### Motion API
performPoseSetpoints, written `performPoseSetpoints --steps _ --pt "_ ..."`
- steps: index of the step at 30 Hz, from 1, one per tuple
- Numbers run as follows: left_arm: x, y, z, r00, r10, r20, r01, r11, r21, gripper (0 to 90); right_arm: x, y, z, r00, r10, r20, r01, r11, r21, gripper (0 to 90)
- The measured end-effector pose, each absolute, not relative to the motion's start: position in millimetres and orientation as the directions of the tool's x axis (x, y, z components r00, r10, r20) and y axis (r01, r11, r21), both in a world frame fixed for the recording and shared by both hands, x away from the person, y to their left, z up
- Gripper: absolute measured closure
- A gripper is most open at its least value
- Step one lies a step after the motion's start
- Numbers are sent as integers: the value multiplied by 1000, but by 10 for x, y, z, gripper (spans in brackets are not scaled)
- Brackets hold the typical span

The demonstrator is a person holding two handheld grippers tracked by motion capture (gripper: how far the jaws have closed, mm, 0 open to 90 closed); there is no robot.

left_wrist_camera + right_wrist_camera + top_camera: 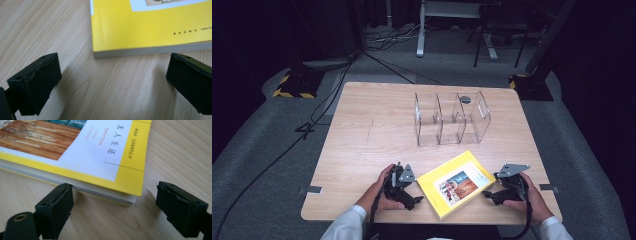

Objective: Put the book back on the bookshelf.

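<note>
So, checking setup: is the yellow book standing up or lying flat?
Lying flat: the yellow book rests cover-up on the table.

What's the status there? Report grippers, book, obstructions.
Left gripper open, right gripper open, flanking the yellow book. Book flat on table, ungrasped. Clear divider rack stands beyond, apart.

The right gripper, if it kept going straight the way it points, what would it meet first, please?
Most likely the yellow book: the right gripper is open, and the book's near corner lies just ahead between the jaws.
</note>
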State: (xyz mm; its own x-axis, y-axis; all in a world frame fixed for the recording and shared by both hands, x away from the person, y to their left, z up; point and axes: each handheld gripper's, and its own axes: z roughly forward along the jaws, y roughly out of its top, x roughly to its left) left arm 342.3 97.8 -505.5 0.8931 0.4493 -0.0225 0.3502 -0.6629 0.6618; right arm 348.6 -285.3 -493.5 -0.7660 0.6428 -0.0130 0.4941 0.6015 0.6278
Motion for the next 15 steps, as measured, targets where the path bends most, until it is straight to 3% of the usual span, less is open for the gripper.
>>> performPoseSetpoints --steps 10,15 --pt "3400 815 -5050 939 344 -14 267 -703 660 10 3709 -2802 -4928 -748 664 -8 516 589 622 148" --pt "3356 804 -5048 927 374 -15 289 -691 663 29 3637 -2816 -4899 -737 675 -24 528 598 603 179"
